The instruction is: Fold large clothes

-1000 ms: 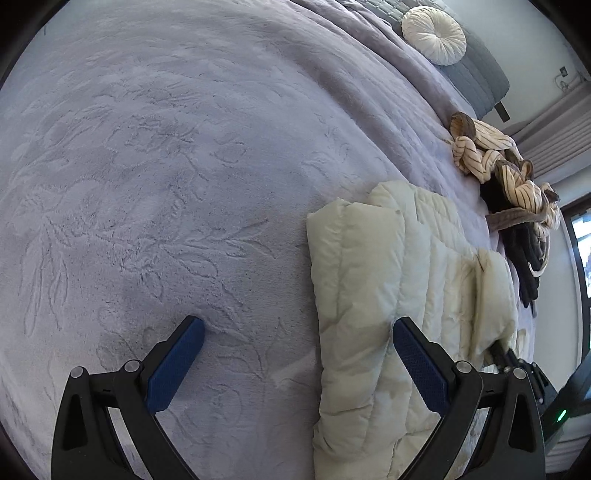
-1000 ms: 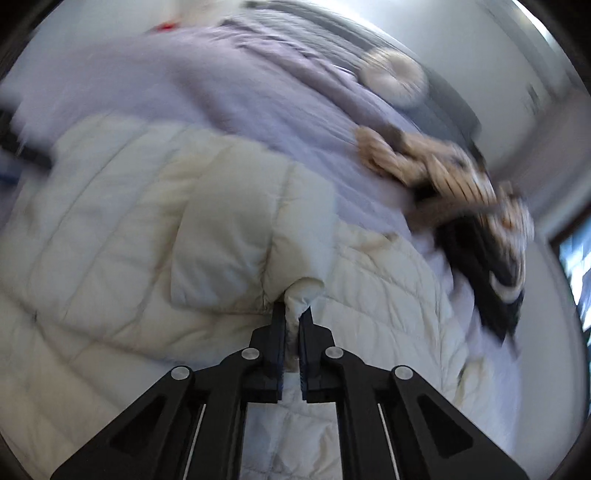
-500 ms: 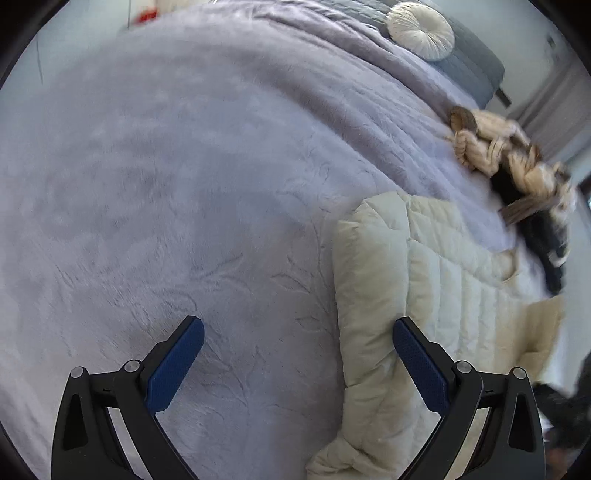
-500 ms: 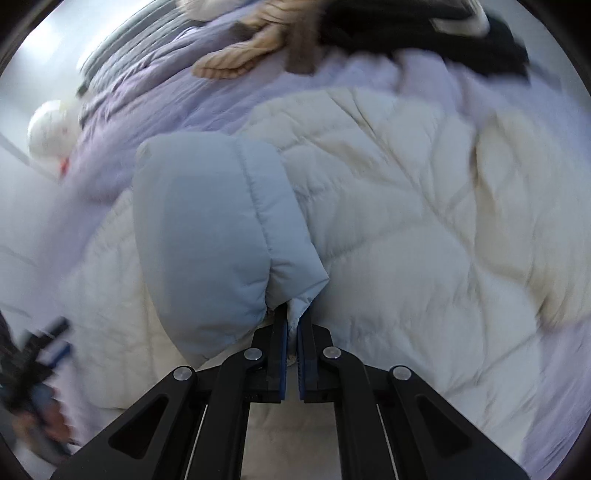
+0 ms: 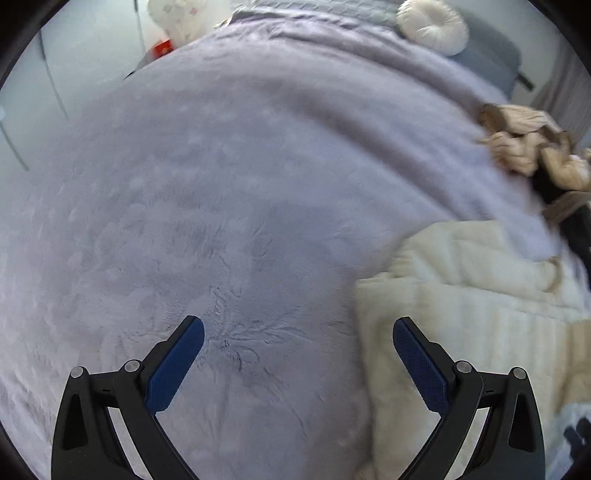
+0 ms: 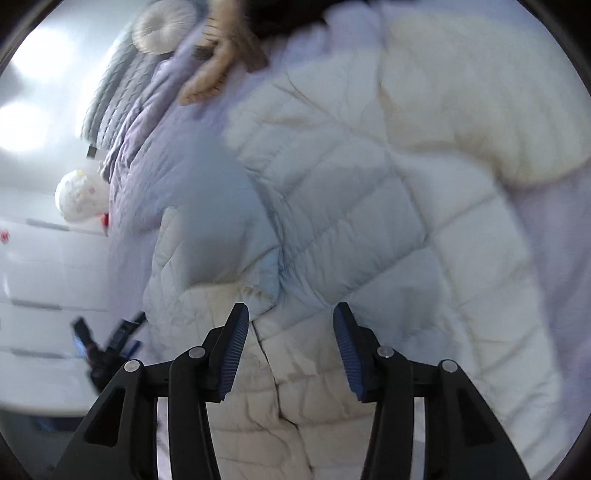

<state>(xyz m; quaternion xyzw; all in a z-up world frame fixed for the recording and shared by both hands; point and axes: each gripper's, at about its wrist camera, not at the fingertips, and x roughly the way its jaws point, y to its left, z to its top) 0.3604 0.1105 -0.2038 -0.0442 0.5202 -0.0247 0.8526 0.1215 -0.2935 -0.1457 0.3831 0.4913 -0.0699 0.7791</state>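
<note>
The cream jacket [image 6: 369,206] lies spread on the lilac bedspread [image 5: 221,184], quilted panels up, one sleeve folded across its body. The right gripper [image 6: 288,328] hangs just over the jacket; its jaws have just been opening, stand about half apart, and grip nothing. The left gripper [image 5: 295,354] is wide apart and empty, over bare bedspread just beside the jacket's edge. Beyond the jacket, a heap of tan and black clothes [image 5: 532,155] lies near it. A round cushion [image 5: 432,26] sits well beyond, at the bed's head.
</note>
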